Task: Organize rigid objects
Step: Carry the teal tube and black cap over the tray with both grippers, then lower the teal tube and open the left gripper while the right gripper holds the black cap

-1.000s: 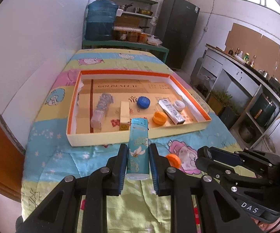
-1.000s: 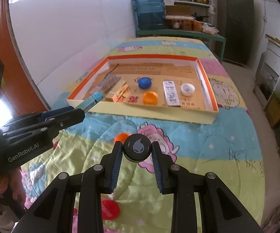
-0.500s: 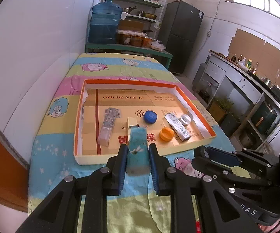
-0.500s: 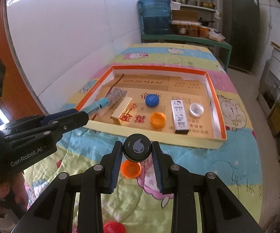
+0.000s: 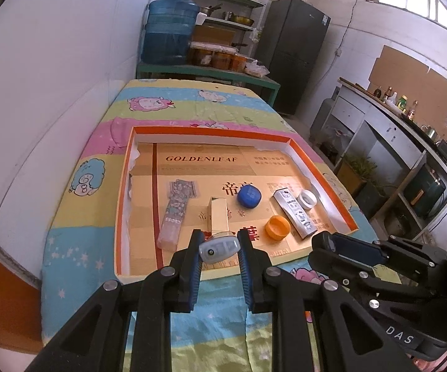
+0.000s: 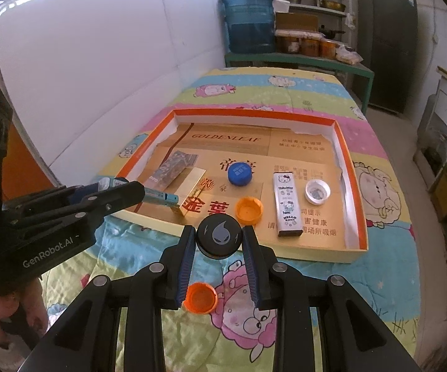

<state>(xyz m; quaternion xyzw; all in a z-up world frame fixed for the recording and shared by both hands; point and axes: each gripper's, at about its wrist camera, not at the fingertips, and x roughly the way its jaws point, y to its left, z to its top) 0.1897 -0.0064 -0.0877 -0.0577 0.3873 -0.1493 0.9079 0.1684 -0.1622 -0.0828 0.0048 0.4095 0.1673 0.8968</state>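
Note:
My left gripper (image 5: 219,249) is shut on a blue lighter (image 5: 218,249), seen end-on, pointing down over the front edge of the orange-rimmed box (image 5: 332,186). From the right wrist view the lighter (image 6: 161,197) reaches into the box (image 6: 352,186) beside a gold box (image 6: 194,190). My right gripper (image 6: 219,237) is shut on a black round cap (image 6: 219,235), just short of the box's front wall. Inside lie a patterned tube (image 5: 175,210), a blue cap (image 5: 248,196), an orange cap (image 5: 276,228), a Hello Kitty lighter (image 5: 294,214) and a white cap (image 5: 307,200).
A loose orange cap (image 6: 199,298) lies on the cartoon bedspread (image 6: 316,294) under my right gripper. A white wall runs along the left. A water jug (image 5: 169,31), shelves and a dark fridge (image 5: 291,46) stand beyond the bed. A counter lines the right.
Both grippers have moved forward to the box. The left one has tipped the lighter down and over the box's front edge. The right one carried the black cap to the front wall.

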